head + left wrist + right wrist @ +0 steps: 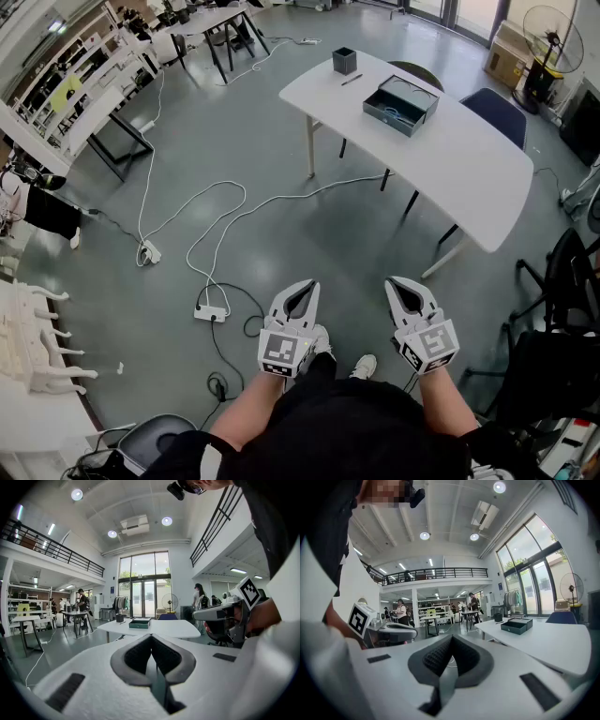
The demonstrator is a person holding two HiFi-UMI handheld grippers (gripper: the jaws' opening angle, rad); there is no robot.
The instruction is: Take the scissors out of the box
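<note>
Though the box [392, 120] shows its inside only overhead, left hand-held gripper [306, 285] and right hand-held gripper [397, 283] are closed.

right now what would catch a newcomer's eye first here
The left gripper and right gripper, both white, shut and empty, sit at the bottom of the head view. Ahead stands a white table with an open dark box on it; white cables snake across the floor to its left.
</note>
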